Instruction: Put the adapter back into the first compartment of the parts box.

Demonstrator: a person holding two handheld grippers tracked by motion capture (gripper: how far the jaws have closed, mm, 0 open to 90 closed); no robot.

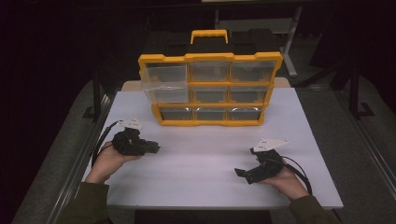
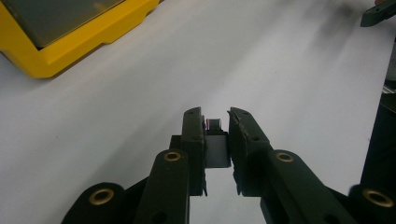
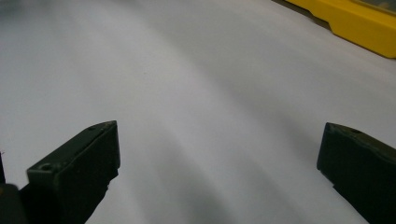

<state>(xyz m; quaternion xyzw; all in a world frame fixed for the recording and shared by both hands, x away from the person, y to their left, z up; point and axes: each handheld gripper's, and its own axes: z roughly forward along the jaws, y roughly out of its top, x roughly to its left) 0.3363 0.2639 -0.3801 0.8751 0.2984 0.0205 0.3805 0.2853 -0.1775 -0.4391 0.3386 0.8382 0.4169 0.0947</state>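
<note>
A yellow organiser [image 1: 209, 58] with clear drawers stands upright at the far middle of the white table [image 1: 205, 158]. Its top-left drawer [image 1: 164, 78] is pulled out towards me. My left gripper [image 1: 155, 148] lies low over the table's left side, its tips pointing right. In the left gripper view its jaws are shut [image 2: 216, 113] on a small grey piece with a reddish end [image 2: 214, 124]. My right gripper [image 1: 240, 173] rests at the front right, pointing left. The right gripper view has its jaws wide open [image 3: 219, 135] over bare table.
The organiser's yellow base [image 2: 70, 51] is at the upper left of the left gripper view and its corner [image 3: 355, 21] at the upper right of the right gripper view. Dark floor and metal frame legs [image 1: 95, 93] surround the table.
</note>
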